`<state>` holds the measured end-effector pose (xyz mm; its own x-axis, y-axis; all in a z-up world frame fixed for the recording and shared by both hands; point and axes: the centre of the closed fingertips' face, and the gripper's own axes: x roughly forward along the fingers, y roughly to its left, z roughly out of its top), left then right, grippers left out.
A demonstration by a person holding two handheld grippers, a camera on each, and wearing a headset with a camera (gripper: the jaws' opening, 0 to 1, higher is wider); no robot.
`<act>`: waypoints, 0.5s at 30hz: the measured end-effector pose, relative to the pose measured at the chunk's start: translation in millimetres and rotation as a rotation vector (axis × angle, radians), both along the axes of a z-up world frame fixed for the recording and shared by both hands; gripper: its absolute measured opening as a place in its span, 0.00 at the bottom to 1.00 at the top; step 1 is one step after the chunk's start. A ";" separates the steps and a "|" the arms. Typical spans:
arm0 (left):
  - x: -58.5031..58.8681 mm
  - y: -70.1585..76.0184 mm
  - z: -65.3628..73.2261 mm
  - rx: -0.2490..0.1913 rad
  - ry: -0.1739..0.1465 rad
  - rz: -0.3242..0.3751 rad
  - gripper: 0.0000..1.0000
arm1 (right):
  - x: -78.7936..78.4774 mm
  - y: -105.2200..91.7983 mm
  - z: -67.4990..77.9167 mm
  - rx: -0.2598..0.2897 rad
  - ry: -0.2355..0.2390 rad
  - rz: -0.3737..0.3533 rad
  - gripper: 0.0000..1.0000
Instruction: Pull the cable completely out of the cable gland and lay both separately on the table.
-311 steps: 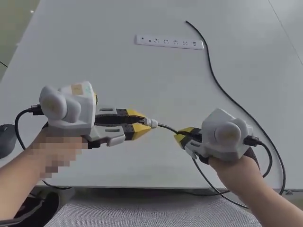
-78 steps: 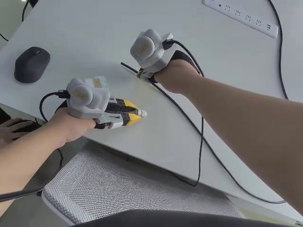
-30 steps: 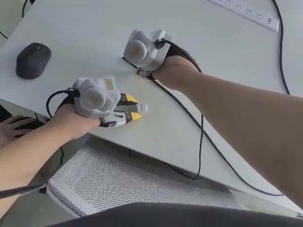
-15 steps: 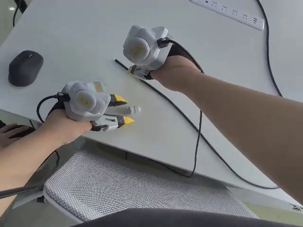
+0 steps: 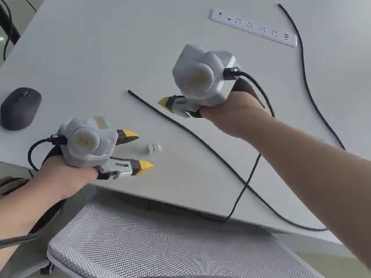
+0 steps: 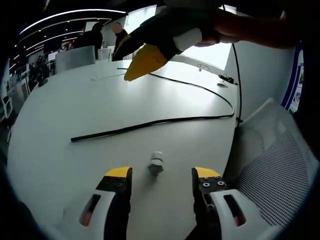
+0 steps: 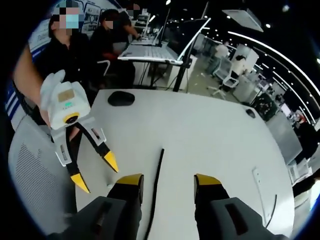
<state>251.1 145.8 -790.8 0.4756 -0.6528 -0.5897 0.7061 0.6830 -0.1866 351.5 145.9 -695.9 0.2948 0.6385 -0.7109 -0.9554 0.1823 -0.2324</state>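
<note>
The small white cable gland (image 5: 153,148) lies by itself on the white table (image 5: 104,52), just in front of my left gripper (image 5: 137,150), whose yellow-tipped jaws stand open and hold nothing. In the left gripper view the gland (image 6: 156,163) rests between and slightly beyond that gripper's (image 6: 162,172) jaws. The black cable (image 5: 191,136) lies loose on the table, apart from the gland. My right gripper (image 5: 165,103) hovers above the cable, open and empty. In the right gripper view the cable (image 7: 157,175) runs on the table below the right gripper's (image 7: 169,181) parted jaws.
A dark mouse (image 5: 20,108) sits at the table's left. A white power strip (image 5: 253,27) lies at the back with another black cord (image 5: 307,87) trailing right. A grey mesh chair (image 5: 174,249) stands under the near table edge. People sit at far desks (image 7: 107,40).
My left gripper has opened and let go of the gland, which now rests on the table. My right gripper has lifted off the cable and moved right, jaws open.
</note>
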 end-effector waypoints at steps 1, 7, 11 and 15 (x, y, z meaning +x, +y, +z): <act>-1.5 -0.3 2.0 0.003 0.000 -0.004 0.50 | -0.4 -3.3 3.5 0.009 0.000 -0.011 0.39; -7.6 0.8 14.6 -0.011 0.003 0.001 0.55 | -10.4 -22.9 32.4 0.104 0.002 -0.041 0.44; -12.5 0.8 21.6 -0.028 0.009 0.017 0.59 | -15.0 -37.4 44.6 0.143 -0.002 -0.063 0.46; -14.2 2.9 34.2 -0.015 -0.017 0.035 0.64 | -22.1 -50.9 62.4 0.218 0.005 -0.094 0.50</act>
<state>236.9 148.7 -756.6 0.5079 -0.6446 -0.5715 0.6851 0.7044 -0.1857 329.4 95.0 -633.5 0.3572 0.7469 -0.5608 -0.9328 0.3161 -0.1732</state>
